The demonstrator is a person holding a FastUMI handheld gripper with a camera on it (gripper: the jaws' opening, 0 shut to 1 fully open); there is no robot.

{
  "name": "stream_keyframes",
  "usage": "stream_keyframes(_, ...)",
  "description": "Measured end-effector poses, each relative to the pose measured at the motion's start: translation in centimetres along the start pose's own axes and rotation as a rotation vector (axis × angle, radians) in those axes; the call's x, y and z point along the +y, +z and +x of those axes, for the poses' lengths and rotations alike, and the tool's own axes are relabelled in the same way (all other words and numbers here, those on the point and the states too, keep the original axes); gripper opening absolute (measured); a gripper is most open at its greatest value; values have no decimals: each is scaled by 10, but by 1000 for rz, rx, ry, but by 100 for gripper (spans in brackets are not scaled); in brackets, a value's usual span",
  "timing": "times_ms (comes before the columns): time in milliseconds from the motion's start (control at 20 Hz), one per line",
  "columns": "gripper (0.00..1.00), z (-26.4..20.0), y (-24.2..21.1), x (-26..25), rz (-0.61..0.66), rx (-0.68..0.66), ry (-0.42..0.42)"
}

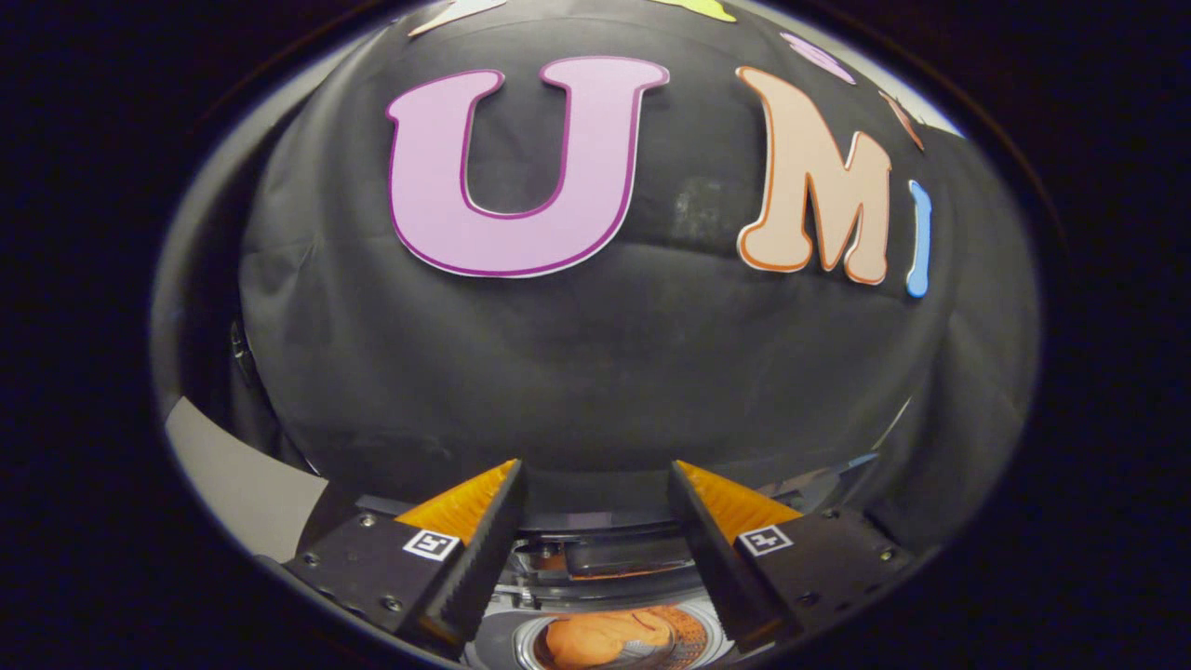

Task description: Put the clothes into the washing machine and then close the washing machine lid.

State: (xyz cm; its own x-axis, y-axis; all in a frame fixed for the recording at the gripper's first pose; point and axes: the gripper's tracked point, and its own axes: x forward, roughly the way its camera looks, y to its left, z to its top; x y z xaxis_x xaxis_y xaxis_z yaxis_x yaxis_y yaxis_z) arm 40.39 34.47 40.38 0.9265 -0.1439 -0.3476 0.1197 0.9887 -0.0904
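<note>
Tool (595, 502) fingers apart, empty; orange clothes (605, 637) in drum below.

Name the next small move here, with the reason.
Probably lower toward the raised lid and start tipping it shut. The orange garment already lies in the washing machine's drum, seen between the fingers, and the gripper is open with nothing held, facing the booth wall above the machine.

Orange clothes (605, 637) in silvery perforated drum (693, 637) (washing machine (605, 568) dark grey); gripper (595, 493) open, fingers carrying black-and-white square markers (434, 544).
</note>
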Motion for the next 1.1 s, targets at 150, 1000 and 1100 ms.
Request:
stream_keyframes(150, 94, -2, 0, 0, 1, -13, 13)
stream_keyframes(1000, 94, -2, 7, -8, 15, -70, 5)
stream_keyframes(1100, 94, -1, 7, -8, 15, -73, 4)
